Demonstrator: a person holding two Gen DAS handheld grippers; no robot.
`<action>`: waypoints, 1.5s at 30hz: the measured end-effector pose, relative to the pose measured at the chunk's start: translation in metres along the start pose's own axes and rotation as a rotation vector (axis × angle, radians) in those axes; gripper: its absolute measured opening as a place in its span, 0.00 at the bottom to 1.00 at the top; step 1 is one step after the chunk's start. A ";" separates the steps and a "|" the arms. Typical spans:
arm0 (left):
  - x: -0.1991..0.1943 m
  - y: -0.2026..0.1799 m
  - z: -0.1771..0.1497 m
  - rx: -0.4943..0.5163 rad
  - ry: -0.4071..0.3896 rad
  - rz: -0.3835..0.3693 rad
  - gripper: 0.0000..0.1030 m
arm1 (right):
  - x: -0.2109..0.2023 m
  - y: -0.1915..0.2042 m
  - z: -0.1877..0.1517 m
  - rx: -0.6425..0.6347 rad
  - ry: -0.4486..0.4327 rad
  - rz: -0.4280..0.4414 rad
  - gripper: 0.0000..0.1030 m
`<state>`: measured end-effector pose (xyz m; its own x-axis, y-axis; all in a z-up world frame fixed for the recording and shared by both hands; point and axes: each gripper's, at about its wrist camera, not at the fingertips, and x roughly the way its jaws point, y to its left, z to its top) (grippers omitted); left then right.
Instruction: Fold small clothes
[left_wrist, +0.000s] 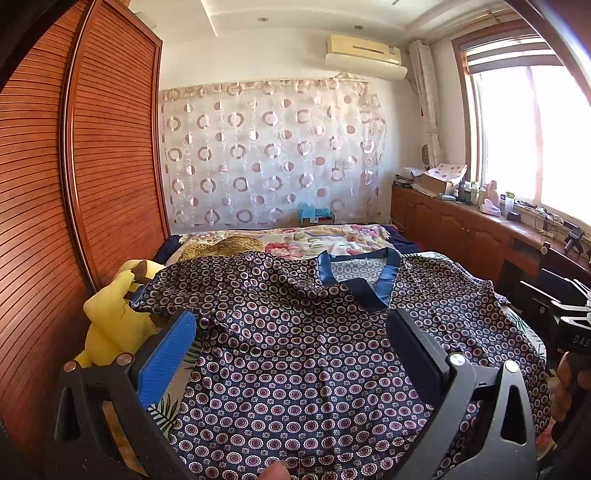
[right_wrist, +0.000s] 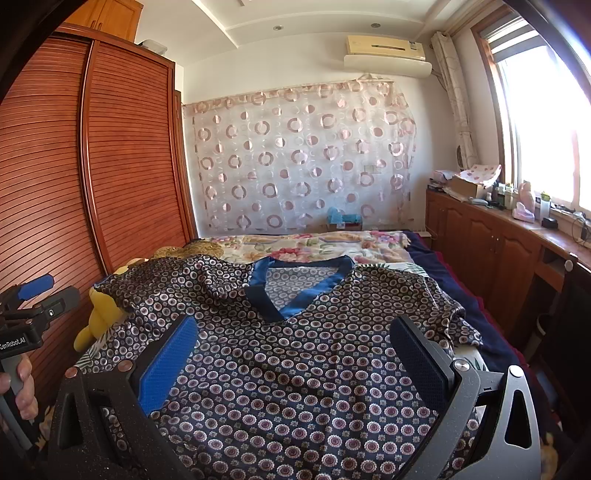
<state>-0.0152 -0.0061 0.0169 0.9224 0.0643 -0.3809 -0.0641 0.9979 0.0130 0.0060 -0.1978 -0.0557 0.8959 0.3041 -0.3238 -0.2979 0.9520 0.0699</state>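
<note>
1. Shirt (left_wrist: 295, 354): dark blue with a ringed-dot print and a plain blue V-neck collar (left_wrist: 360, 275); lies spread front-up on the bed (left_wrist: 332, 236), collar at the far end, left sleeve rumpled.
2. Left claw (left_wrist: 295, 334): fingers wide apart, hovering over the shirt's lower half, holding nothing.
3. Right claw (right_wrist: 295, 338): fingers wide apart above the shirt's middle, holding nothing.
4. Yellow plush toy (left_wrist: 110, 317): at the bed's left edge, partly under the left sleeve, beside the wooden wardrobe (left_wrist: 74, 184).
5. Floral quilt (right_wrist: 314, 245): on the bed beyond the collar.
6. Hand (right_wrist: 22, 391): grips the left claw's handle at the right wrist view's edge.
</note>
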 end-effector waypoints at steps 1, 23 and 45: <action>0.000 0.000 0.000 0.000 0.000 0.000 1.00 | 0.000 0.000 0.000 -0.001 0.000 -0.001 1.00; 0.081 0.041 -0.006 -0.055 0.032 0.064 1.00 | 0.045 -0.001 0.015 -0.064 0.008 0.067 1.00; 0.181 0.187 -0.015 -0.180 0.276 0.104 0.81 | 0.256 -0.008 0.076 -0.223 0.180 0.208 0.66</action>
<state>0.1339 0.1915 -0.0631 0.7710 0.1348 -0.6224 -0.2409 0.9665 -0.0890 0.2627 -0.1245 -0.0677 0.7418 0.4611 -0.4870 -0.5503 0.8335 -0.0491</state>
